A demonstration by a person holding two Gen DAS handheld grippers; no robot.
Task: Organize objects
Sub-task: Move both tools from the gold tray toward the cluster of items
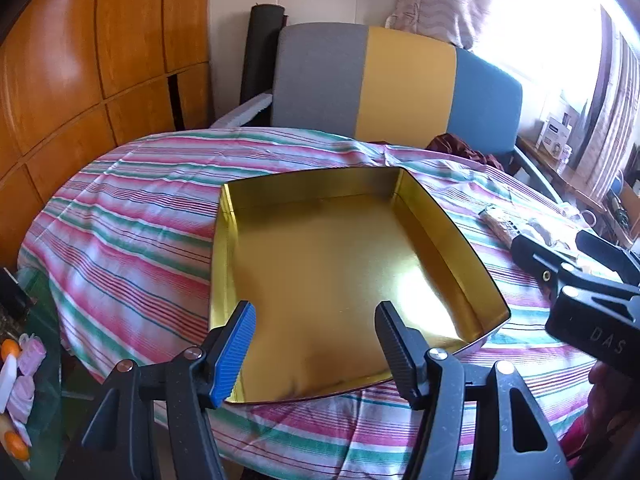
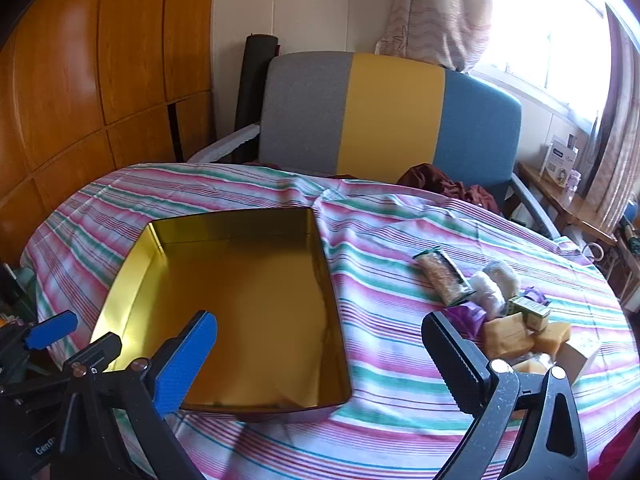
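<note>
tin (image 1: 320, 256) fills the left wrist view, gold inside and bare, sitting on the striped cloth (image 1: 132, 216) that covers the table; the left gripper (image 1: 316, 344) hangs over its near rim with jaws parted about halfway and nothing between them, the blue pad (image 1: 234, 352) just above the near-left corner; whether it brushes the rim i cannot tell from this angle; the right gripper's body (image 1: 576, 280) shows at the right edge, over the cloth beside the tin; the task looks to be at its start, nothing yet packed.

right wrist view: the right gripper (image 2: 320, 360) has its jaws wide apart and empty, straddling the tin's near-right corner from above; the loose things lie in a cluster to the right, well apart from the tin: a clear packet (image 2: 442, 280), pale lumps (image 2: 492, 284), a small box (image 2: 532, 312), tan blocks (image 2: 506, 336); the next move likely calls for swinging right, lowering over one piece, and closing on it.
</note>
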